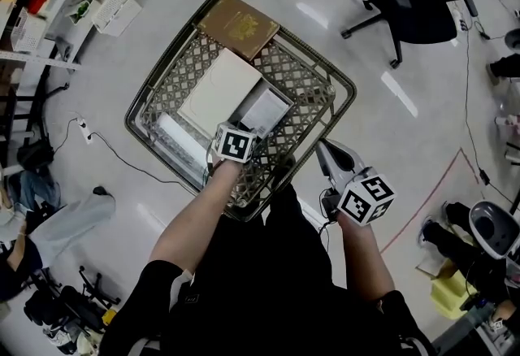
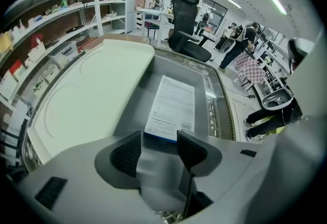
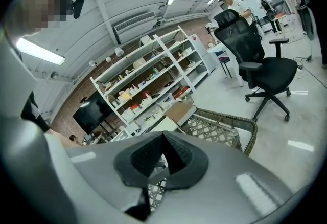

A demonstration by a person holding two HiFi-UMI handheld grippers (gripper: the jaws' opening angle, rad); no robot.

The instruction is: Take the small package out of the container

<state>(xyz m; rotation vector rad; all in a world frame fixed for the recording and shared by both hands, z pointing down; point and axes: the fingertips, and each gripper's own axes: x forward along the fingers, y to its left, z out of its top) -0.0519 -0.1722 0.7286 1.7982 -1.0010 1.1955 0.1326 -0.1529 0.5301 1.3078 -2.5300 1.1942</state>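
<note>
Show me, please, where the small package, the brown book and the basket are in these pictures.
small package (image 2: 172, 105), left gripper view, middle of its printed label
brown book (image 1: 240, 23), head view, centre of its cover
basket (image 1: 302, 76), head view, its right lattice wall

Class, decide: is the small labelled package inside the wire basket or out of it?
Inside. The small package lies flat in the basket beside the white box; the left gripper, jaws apart, has not gripped it.

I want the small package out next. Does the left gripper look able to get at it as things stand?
Probably yes: the left gripper is in the basket, jaws apart, and the small package lies uncovered just ahead of them.
</note>
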